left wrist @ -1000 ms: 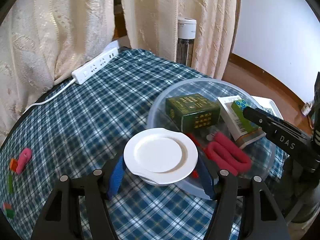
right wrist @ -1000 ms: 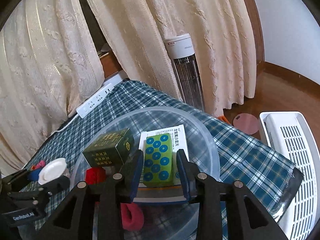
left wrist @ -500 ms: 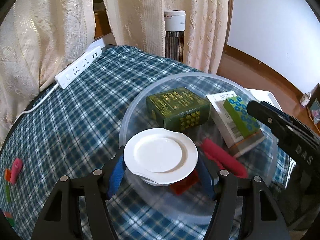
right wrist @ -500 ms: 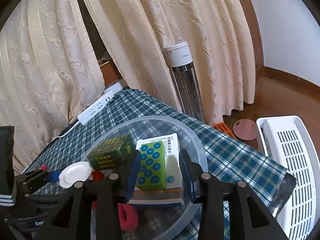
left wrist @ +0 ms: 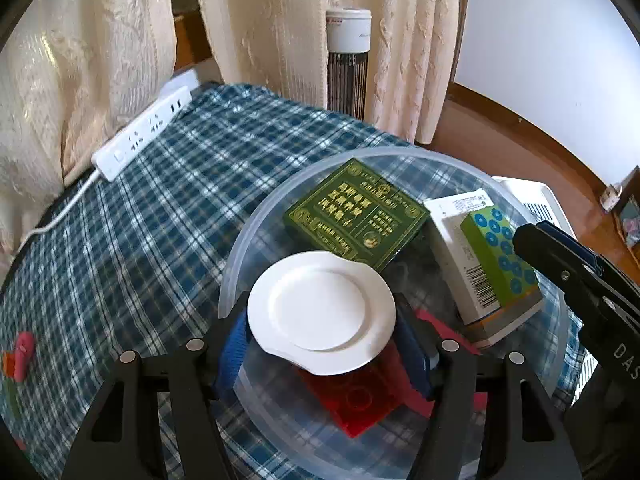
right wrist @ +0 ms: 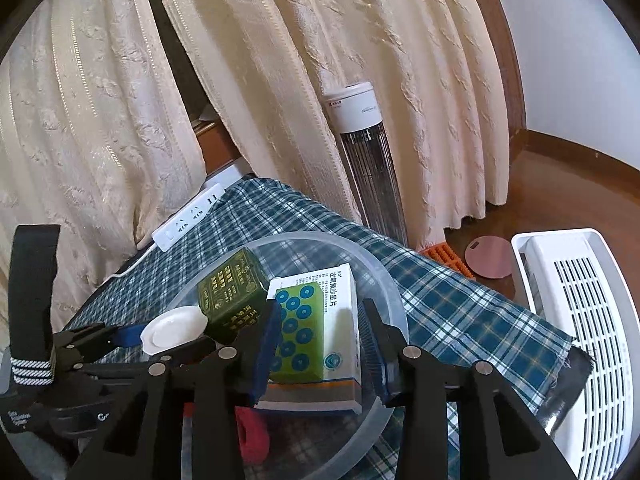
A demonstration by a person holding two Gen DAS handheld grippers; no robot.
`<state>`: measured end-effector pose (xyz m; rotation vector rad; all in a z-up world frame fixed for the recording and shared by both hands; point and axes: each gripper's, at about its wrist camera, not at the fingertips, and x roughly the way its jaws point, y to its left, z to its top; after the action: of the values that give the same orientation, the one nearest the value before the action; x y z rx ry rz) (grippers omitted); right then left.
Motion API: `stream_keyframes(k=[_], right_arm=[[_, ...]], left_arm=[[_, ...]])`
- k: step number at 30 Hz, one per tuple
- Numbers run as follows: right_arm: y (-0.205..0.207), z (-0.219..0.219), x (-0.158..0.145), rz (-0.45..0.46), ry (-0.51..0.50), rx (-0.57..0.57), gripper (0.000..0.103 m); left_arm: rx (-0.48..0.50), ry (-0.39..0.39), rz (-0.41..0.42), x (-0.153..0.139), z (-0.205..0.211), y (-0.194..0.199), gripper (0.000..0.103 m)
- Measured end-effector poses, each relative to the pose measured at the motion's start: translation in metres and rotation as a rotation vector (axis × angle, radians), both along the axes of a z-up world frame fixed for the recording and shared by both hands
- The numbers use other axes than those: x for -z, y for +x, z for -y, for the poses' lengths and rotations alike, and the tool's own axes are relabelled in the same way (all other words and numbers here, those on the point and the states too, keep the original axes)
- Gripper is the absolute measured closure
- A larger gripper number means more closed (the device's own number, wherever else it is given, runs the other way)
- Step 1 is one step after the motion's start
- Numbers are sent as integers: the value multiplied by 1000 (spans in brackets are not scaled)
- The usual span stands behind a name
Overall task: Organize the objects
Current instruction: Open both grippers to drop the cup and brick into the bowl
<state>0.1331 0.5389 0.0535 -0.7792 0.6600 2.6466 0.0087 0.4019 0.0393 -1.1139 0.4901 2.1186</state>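
Two grippers are at work over a clear plastic basin [left wrist: 248,240] that sits on a blue plaid tablecloth [left wrist: 160,208]. A small white plate [left wrist: 320,312] is clamped across its rim between the blue pads of the left gripper [left wrist: 320,340] and is held level, above the near part of the basin. Below the plate a red block [left wrist: 360,404] lies on the basin floor. Behind it a dark green box [left wrist: 356,216] and a white medicine box [right wrist: 340,292] with a green dotted pack [right wrist: 300,328] on top are already in the basin.

The right gripper [right wrist: 320,344] is seen with its jaws apart, either side of the stacked boxes; no pad is seen pressing on them, so nothing is gripped there.

Handling, as judged: the plate looks light, stiff and smooth, possibly brittle. A rim grip on a glossy edge may slip if tilted, so level carriage is advised, and a low, gentle release onto a free patch of floor. The cardboard boxes are judged light and crushable; opposite long faces would be the place to take hold.

Some small pink and red pieces [left wrist: 22,354] are left on the cloth, well apart from the basin.
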Motion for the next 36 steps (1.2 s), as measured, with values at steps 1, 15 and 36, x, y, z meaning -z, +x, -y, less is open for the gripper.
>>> stream_keyframes(k=[1,15,36], right_arm=[[0,1,0,0,1,-2,61],[2,12,-8,-8,13,-1,58],[2,52,-20,-9,28,-40,45]], left_arm=[[-5,2,5,0,2,-1,35],[1,43,-7,-14,19,9,30],[-114,60,-8,-16,80,6,29]])
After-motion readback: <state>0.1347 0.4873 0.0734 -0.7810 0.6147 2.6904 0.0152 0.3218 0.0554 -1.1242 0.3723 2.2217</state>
